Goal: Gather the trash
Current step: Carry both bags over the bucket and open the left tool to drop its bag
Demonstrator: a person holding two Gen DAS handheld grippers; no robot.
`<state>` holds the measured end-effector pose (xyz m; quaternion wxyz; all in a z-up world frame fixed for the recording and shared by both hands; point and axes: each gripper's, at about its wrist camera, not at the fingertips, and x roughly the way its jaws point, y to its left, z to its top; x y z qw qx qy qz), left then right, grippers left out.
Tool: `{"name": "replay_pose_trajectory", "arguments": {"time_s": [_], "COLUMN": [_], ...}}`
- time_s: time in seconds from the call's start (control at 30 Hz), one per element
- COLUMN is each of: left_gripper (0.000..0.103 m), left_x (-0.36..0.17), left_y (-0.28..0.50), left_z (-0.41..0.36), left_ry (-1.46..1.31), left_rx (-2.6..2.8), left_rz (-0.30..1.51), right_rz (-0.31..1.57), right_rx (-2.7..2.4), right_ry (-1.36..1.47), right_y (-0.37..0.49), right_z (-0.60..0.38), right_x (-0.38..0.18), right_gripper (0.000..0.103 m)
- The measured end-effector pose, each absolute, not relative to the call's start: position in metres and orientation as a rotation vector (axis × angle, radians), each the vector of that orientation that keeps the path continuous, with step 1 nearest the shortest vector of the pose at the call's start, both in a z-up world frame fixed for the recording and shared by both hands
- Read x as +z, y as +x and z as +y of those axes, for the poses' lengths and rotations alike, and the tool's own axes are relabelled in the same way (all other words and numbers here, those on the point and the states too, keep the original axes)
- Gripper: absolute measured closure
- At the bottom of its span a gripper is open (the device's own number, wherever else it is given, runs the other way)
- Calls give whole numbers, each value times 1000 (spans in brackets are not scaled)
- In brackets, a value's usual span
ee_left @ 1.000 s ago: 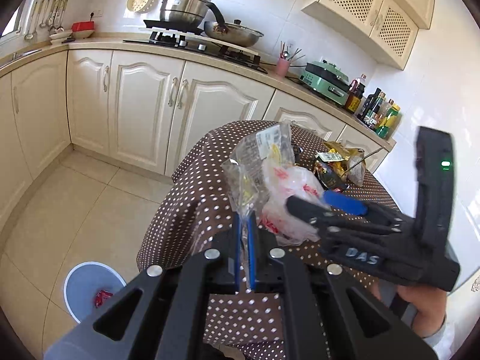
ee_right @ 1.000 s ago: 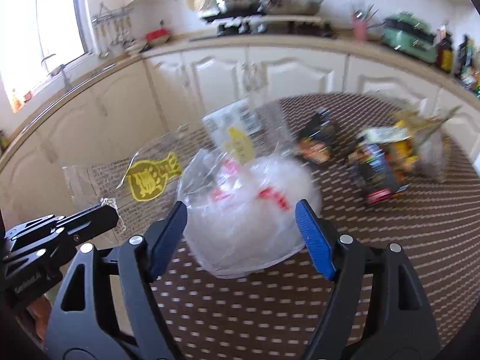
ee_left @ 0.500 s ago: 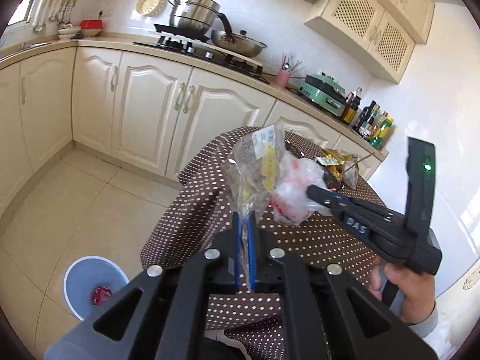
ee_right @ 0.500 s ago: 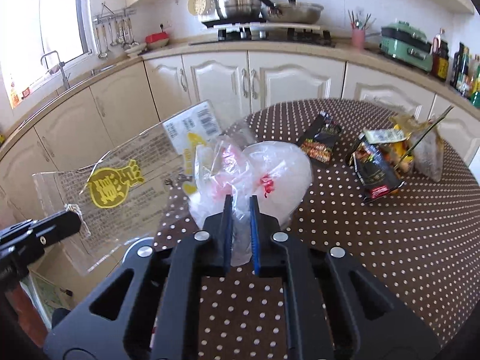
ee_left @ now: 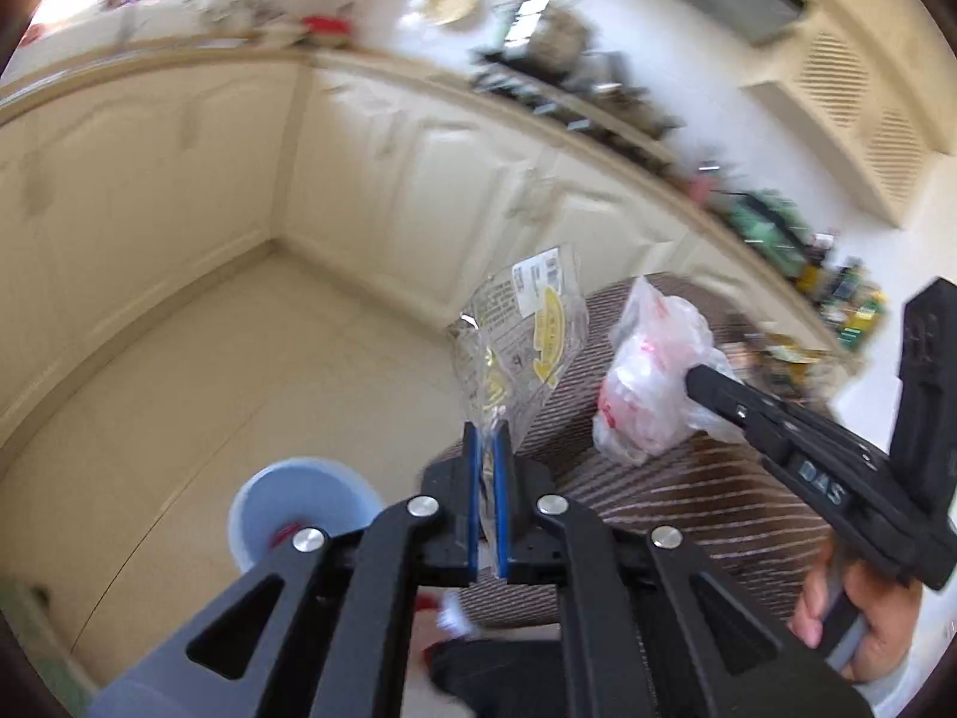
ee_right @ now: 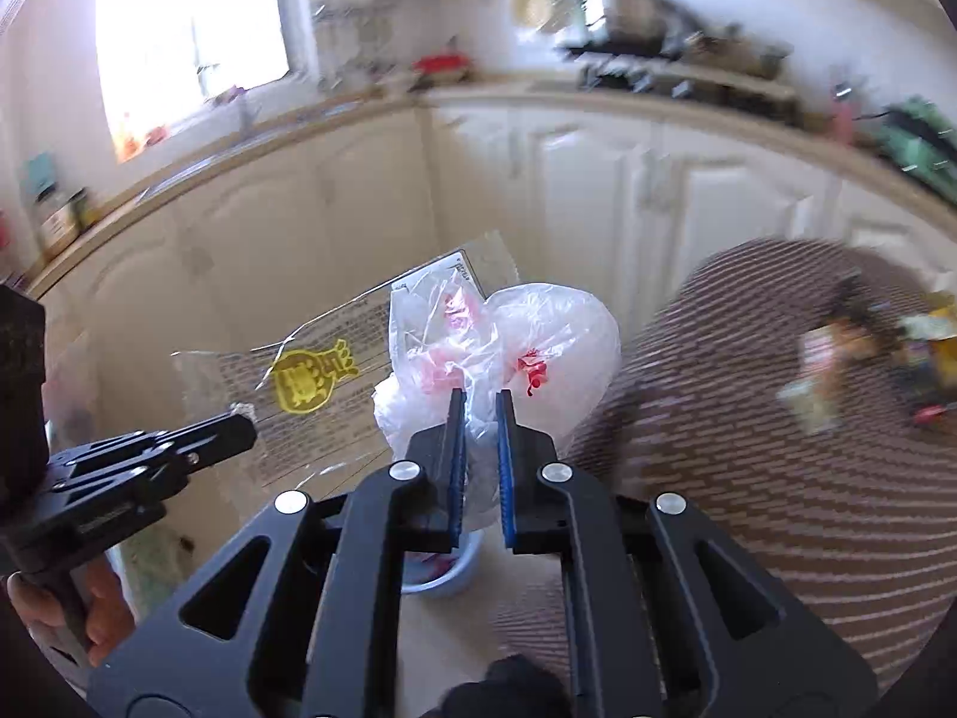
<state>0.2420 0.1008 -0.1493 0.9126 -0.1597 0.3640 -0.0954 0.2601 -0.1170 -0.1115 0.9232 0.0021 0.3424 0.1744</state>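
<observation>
My left gripper is shut on a clear wrapper with yellow print, which stands up from its blue pads. That same clear wrapper shows at the left of the right wrist view, with the left gripper pinching its corner. A white plastic bag with red print is pinched in my right gripper, which is shut on it. In the left wrist view the white bag hangs from the right gripper over the table's edge. A pale blue bin stands on the floor below.
The brown dotted tablecloth covers the round table at the right, with more wrappers lying blurred on it. Cream cabinets and a countertop run along the back. A hand holds the right gripper. The bin peeks out under my right fingers.
My right gripper closed on the white bag and lifted it off the table. Both grippers swung left with their trash, off the table and toward the floor where the bin stands.
</observation>
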Motion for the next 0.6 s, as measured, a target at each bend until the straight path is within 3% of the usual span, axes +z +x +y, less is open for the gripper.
{"name": "replay_pose_trajectory", "arguments": {"time_s": [0.27,0.47,0.6], "left_gripper": [99,99,99], "left_x": [-264,-349,-380], "left_y": [271,301,319], "left_z": [175,196,197], "left_ry": [-399,-452,-470], "left_rx": [24,78,59], "left_rz": [1014,1186,1232], "right_rz": [977,1109,1169], "right_rx": [481,483,461], "right_ry": [-9,-29,-31], "right_y": [304,329,345], "right_z": [-25,5,10], "right_x": [-232,-299,-332], "right_gripper": [94,94,94]}}
